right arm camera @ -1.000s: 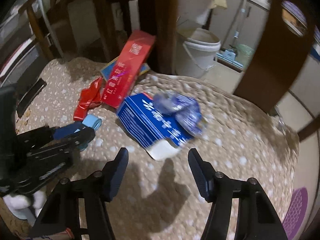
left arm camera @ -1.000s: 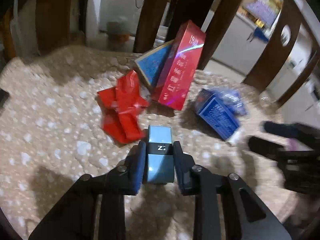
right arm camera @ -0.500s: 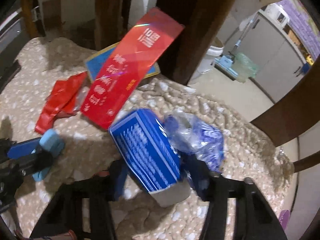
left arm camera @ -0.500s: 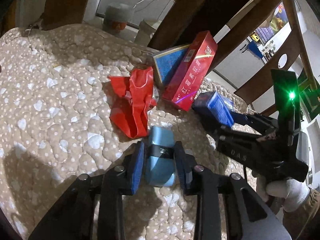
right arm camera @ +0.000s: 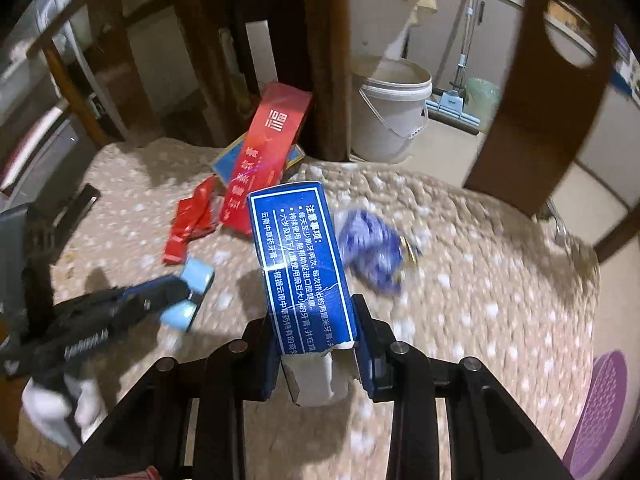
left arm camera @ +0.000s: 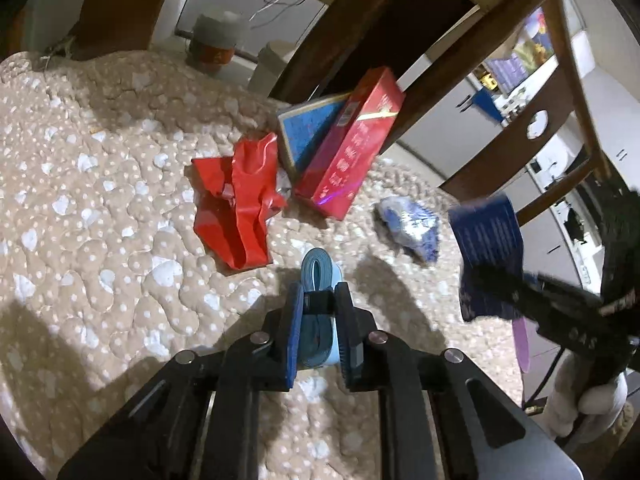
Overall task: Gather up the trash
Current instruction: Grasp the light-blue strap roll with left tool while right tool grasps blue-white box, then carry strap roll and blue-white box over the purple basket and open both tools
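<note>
My left gripper is shut on a small light-blue box, squeezed flat, just above the beige quilt. My right gripper has its jaws closing on a dark blue carton; the pads press its lower end and it stands tilted off the quilt. The left wrist view shows that carton at the right. On the quilt lie a long red carton leaning over a flat blue box, a crumpled red wrapper and a crumpled blue-white wrapper.
Dark wooden chair legs and a chair back stand around the quilt's far edge. A white bucket stands on the floor behind. A purple object lies at the lower right edge.
My right gripper dropped over the dark blue carton, closed on it and lifted it off the quilt. My left gripper squeezed the light-blue box narrower.
</note>
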Tool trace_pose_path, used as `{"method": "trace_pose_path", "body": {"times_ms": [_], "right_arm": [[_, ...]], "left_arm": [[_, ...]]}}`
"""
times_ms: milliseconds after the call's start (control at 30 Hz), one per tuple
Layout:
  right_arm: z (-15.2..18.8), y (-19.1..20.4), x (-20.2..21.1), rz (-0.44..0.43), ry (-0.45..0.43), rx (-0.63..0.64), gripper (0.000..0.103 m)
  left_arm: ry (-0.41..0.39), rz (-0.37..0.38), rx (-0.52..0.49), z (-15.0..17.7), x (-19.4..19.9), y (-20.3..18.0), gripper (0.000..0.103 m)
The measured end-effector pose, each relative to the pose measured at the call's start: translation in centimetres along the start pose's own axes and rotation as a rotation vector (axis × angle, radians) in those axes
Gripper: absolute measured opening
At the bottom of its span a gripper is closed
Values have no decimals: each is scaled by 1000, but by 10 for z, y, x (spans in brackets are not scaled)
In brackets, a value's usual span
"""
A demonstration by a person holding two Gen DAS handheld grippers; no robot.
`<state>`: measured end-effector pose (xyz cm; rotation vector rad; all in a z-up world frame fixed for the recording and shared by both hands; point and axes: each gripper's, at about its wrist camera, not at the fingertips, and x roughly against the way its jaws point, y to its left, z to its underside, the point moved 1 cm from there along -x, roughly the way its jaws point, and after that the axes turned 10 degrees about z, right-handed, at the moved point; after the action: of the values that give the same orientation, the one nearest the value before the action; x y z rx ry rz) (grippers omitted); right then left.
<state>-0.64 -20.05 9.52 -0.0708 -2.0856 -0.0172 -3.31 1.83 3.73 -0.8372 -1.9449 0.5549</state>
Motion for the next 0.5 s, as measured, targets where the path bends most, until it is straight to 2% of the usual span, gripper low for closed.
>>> {"method": "trace_pose_path", "body": {"times_ms": [200, 500], "right_arm": [[36, -28, 34, -25, -16, -58, 34], [90, -88, 63, -24, -61, -147, 34]], "left_arm": [[1, -14, -43, 13, 2, -10, 15], [2, -108, -126, 39, -8, -38, 15]]}}
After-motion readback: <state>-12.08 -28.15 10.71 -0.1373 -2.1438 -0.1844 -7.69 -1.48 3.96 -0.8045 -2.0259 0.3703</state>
